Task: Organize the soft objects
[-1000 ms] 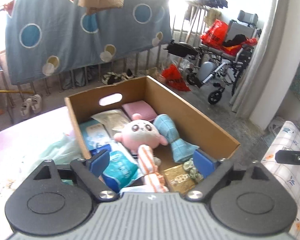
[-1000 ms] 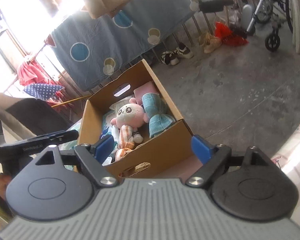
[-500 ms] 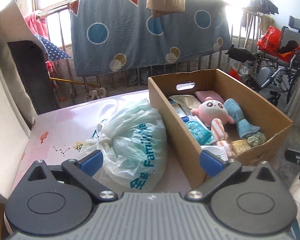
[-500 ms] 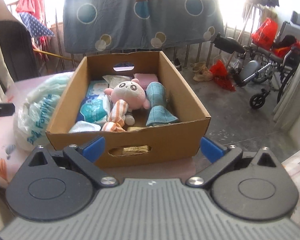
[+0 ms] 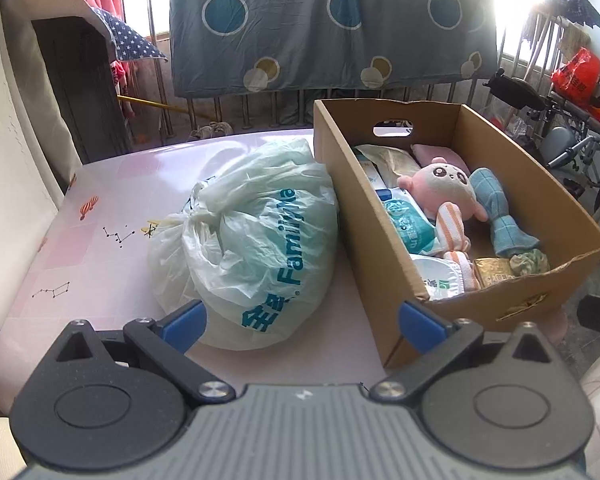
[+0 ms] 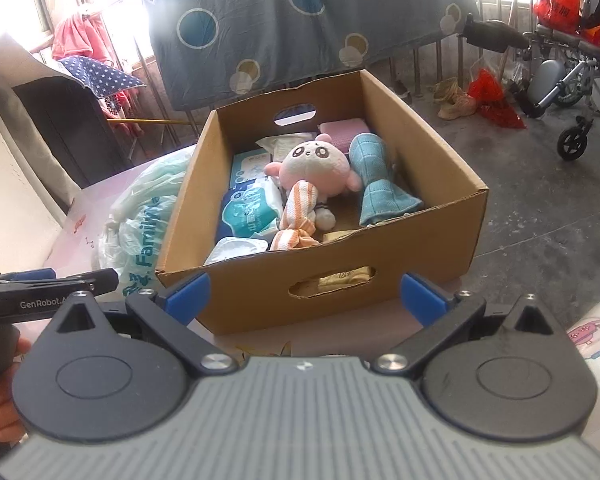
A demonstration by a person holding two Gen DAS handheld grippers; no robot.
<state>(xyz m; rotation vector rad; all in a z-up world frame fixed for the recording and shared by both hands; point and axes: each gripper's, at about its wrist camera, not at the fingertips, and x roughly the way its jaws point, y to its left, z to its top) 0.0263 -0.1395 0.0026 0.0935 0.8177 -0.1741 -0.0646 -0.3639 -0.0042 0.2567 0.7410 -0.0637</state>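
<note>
A cardboard box point(image 5: 364, 216) point(image 6: 260, 284) stands on the pink table point(image 5: 100, 248). In it lie a pink plush point(image 5: 444, 190) point(image 6: 314, 164), a blue cloth point(image 5: 500, 216) point(image 6: 374, 176), an orange-striped cloth point(image 5: 450, 224) point(image 6: 300, 208) and tissue packs point(image 5: 410, 226) point(image 6: 252, 212). A knotted, pale green plastic bag point(image 5: 256, 240) point(image 6: 140, 216) rests against the box's left wall. My left gripper point(image 5: 302, 320) is open and empty, just short of the bag and the box's near corner. My right gripper point(image 6: 305, 294) is open and empty, facing the box's front wall.
A blue dotted blanket point(image 5: 320, 28) hangs on the railing behind the table. A dark cabinet point(image 5: 80, 88) stands at the left. A wheelchair point(image 6: 572, 80) and red bags are on the concrete floor to the right. A hand point(image 6: 0, 412) holds the left gripper's handle.
The left view swung left and drew back from over the box, bringing the bag and table into sight. The right view came round to face the box's front. Both jaws widened a little.
</note>
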